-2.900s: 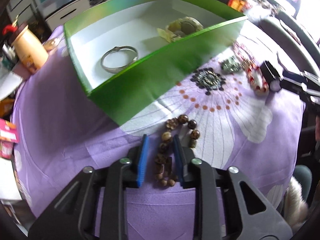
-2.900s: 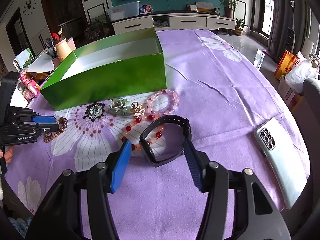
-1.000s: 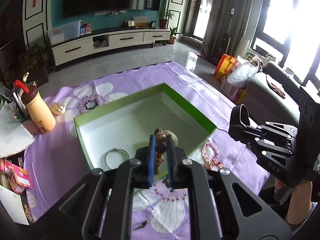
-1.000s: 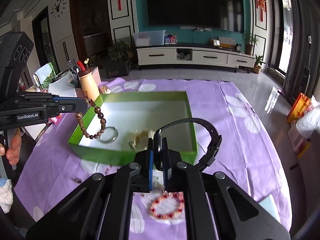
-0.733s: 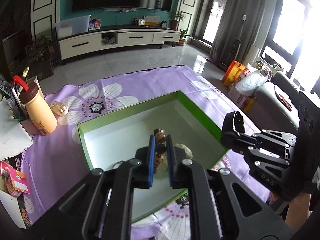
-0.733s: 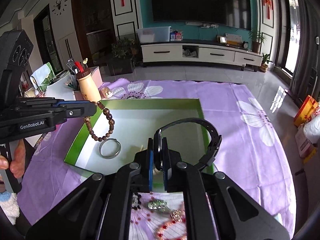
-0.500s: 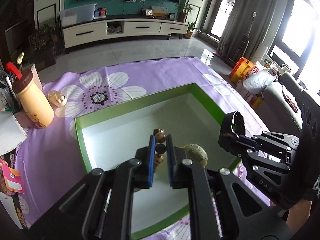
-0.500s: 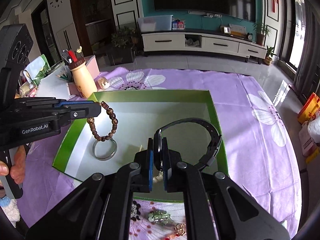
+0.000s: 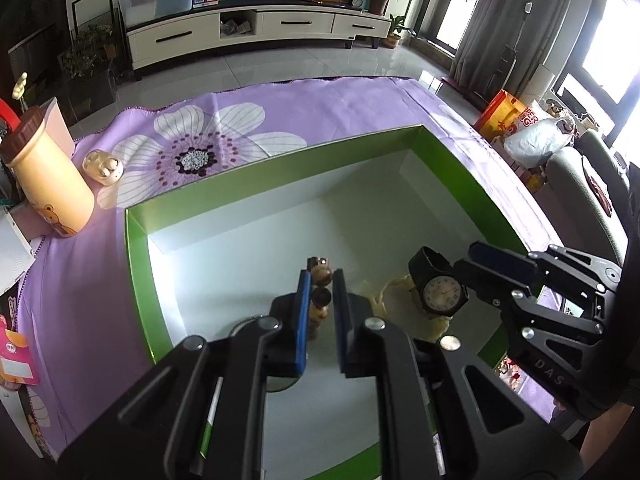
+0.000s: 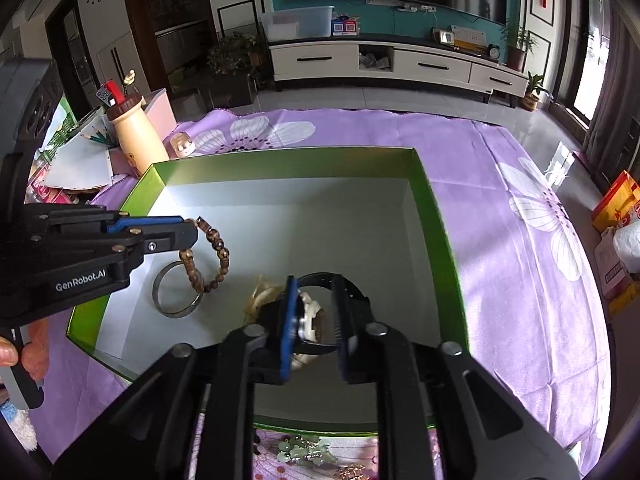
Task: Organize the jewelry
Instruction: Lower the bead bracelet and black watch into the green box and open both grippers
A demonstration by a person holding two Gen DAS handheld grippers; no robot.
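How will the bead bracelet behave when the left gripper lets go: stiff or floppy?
Probably floppy: the bead bracelet hangs as a loose loop from the left gripper. Once released it may collapse over the metal bangle in the box. Its round beads could roll slightly.

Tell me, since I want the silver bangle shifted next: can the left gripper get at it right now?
Probably not yet: the left gripper is shut on the wooden bead bracelet, which dangles just above the silver bangle inside the green box.

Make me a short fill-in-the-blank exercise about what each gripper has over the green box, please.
1. The left gripper is shut on a brown ____ bracelet.
2. Between the right gripper's opening jaws is a black ____.
3. On the floor of the green box lies a silver ____.

Missing words: beaded; watch; bangle
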